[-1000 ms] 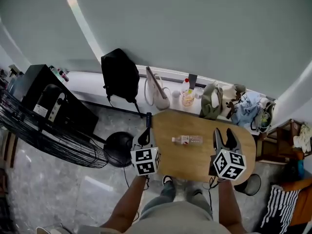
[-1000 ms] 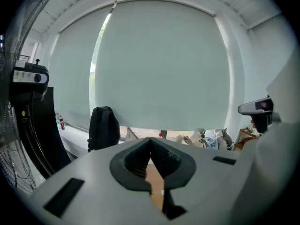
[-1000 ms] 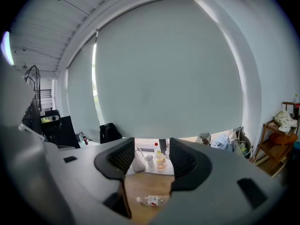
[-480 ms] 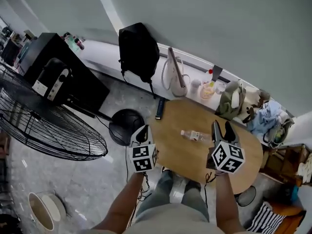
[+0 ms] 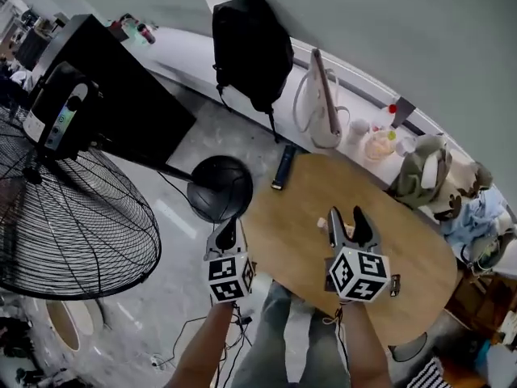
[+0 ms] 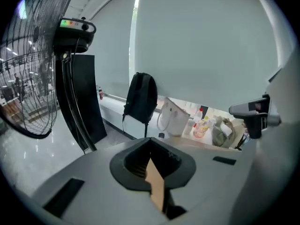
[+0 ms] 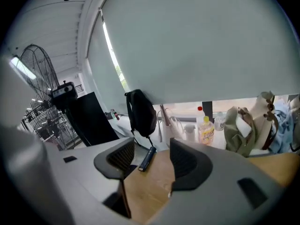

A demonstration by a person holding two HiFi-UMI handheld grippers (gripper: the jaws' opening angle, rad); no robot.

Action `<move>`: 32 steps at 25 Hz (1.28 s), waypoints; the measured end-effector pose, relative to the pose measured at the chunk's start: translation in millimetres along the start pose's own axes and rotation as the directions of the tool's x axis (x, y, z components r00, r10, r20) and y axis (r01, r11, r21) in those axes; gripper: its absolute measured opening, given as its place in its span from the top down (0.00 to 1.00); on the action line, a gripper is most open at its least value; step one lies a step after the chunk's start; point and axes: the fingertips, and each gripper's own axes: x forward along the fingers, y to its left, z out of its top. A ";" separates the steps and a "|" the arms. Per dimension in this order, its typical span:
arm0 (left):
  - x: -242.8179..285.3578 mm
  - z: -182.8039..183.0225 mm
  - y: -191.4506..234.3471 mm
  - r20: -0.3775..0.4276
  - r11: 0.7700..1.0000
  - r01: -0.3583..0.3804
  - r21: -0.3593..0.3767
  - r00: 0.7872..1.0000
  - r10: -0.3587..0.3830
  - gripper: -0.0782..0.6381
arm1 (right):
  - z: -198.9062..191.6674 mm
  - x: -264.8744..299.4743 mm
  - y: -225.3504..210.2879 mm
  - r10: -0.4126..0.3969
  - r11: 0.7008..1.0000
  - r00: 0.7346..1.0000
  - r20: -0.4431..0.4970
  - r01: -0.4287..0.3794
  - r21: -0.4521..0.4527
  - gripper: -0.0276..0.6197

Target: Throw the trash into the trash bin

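Left gripper [image 6: 150, 143]: jaws pressed together at the tips, nothing pinched, only table [image 5: 404, 273] wood showing through the gap behind them. Right gripper [image 5: 348, 217]: jaws spread, bare tabletop between the pads, not gripping. Bottle [image 5: 322, 224] is mostly covered by the right gripper in the head view, with a pale bit showing just outside its left jaw. Dark remote [image 7: 146, 159] lies ahead of the right jaws, well apart.
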 end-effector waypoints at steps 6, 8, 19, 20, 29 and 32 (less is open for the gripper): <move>20.8 -70.6 19.1 -0.060 0.998 -0.056 -0.028 0.997 0.054 0.87 | -88.9 31.7 12.7 0.034 0.999 0.993 -0.111 -0.033 0.010 0.58; 25.9 -84.7 26.5 -0.081 0.997 -0.065 -0.041 0.995 0.061 0.87 | -106.4 41.2 15.1 0.032 0.999 0.991 -0.129 -0.030 0.015 0.58; 61.2 -100.4 39.8 -0.125 0.999 -0.036 0.015 0.991 0.037 0.87 | -127.7 116.3 33.5 0.026 1.000 0.992 -0.127 -0.027 -0.004 0.58; 67.5 -100.6 43.2 -0.126 0.999 -0.037 0.018 0.991 0.039 0.87 | -129.9 125.0 34.7 0.025 1.000 0.991 -0.129 -0.025 0.000 0.58; 119.1 -107.6 81.5 -0.134 0.996 -0.091 -0.024 0.987 0.088 0.87 | -158.1 201.1 47.9 0.019 0.999 0.983 -0.183 -0.013 0.031 0.57; 126.2 -114.4 91.0 -0.141 0.992 -0.115 -0.046 0.984 0.107 0.87 | -167.5 224.4 51.5 0.011 0.999 0.979 -0.201 -0.002 0.047 0.56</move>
